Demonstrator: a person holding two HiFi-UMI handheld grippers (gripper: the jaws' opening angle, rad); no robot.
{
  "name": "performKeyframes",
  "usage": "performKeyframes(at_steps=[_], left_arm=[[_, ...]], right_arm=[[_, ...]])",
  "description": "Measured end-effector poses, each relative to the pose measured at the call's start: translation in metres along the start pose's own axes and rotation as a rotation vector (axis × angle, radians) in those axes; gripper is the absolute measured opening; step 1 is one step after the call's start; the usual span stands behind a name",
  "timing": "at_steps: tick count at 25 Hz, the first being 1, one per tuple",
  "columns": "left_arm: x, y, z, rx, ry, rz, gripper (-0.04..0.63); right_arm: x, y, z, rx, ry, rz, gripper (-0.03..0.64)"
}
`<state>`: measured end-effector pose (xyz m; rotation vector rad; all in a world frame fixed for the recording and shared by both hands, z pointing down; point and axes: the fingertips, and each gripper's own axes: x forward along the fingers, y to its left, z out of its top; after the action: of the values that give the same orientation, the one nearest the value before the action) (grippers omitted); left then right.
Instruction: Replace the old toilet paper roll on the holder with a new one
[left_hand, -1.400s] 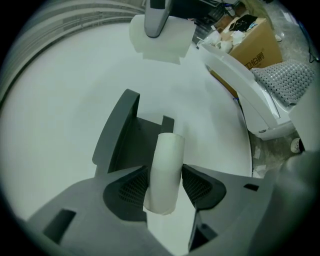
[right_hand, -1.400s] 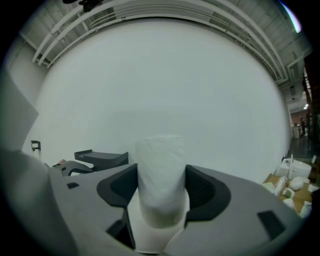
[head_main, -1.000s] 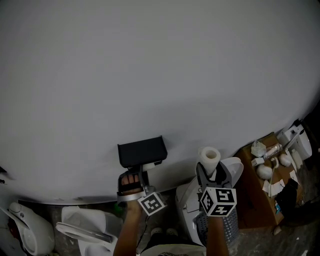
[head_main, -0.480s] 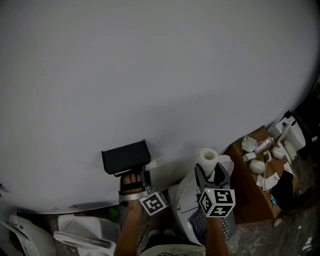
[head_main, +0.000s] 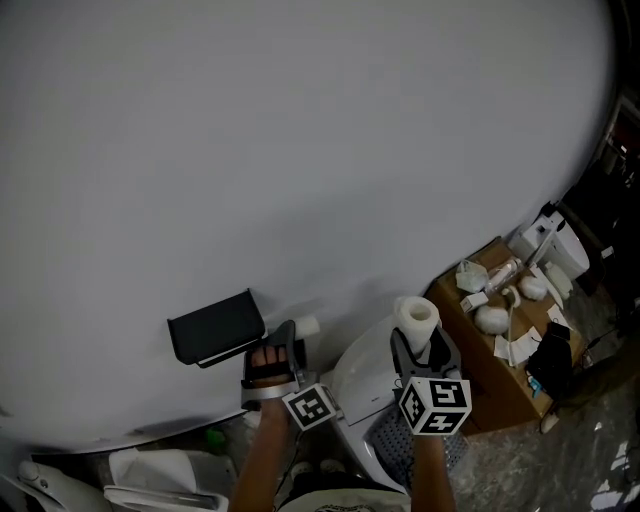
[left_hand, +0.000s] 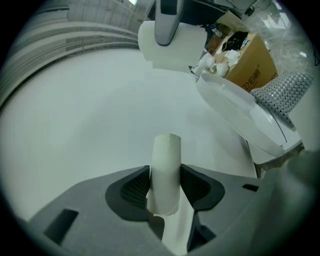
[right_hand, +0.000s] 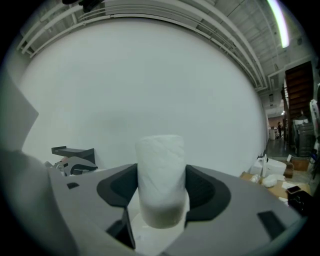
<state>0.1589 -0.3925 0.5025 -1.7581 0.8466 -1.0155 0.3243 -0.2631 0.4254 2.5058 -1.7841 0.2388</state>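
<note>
**Head view:** the left gripper (head_main: 287, 338), carried by a hand (head_main: 265, 366), is clamped on the old roll (head_main: 306, 325). This thin pale tube sits just right of the black holder (head_main: 215, 327) on the white wall (head_main: 300, 150) and is apart from it. The right gripper (head_main: 425, 345) grasps the new roll (head_main: 417, 318) upright above the white toilet (head_main: 355, 380). A cardboard box (head_main: 490, 375) with small items on top stands to the right. **Left gripper view:** the old roll (left_hand: 166, 155) stands upright between the jaws of the left gripper (left_hand: 165, 184), and both pads press its sides. The new roll (left_hand: 172, 47) appears at the top edge, with the toilet (left_hand: 245, 117), the cardboard box (left_hand: 252, 70) and a grey mesh basket (left_hand: 290, 90) to the right. **Right gripper view:** the jaws of the right gripper (right_hand: 161, 192) are closed on the thick new roll (right_hand: 161, 165), held upright. The holder (right_hand: 73, 150) lies well to the left against the wall (right_hand: 150, 80)
</note>
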Motion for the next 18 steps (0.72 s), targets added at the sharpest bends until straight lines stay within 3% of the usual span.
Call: performKeyframes(at_steps=[5,8,13,18], left_arm=[[-0.01,0.007,0.021,-0.065,-0.063,-0.009,0.19],[-0.022,0.022,0.028,-0.157,-0.109,-0.01,0.19],[-0.049,0.055,0.033,-0.366,-0.22,-0.01,0.19],[-0.08,0.089,0.022,-0.653,-0.334,-0.04,0.19]], right_arm=[[-0.006,-0.006,0.002,0.007,-0.006,-0.016,0.279],[-0.007,-0.002,0.005,0.006,-0.012,-0.005,0.279],[-0.005,0.017,0.009,0.016,-0.026,0.033,0.279],[-0.003,0.048,0.017,0.009,-0.042,0.1,0.279]])
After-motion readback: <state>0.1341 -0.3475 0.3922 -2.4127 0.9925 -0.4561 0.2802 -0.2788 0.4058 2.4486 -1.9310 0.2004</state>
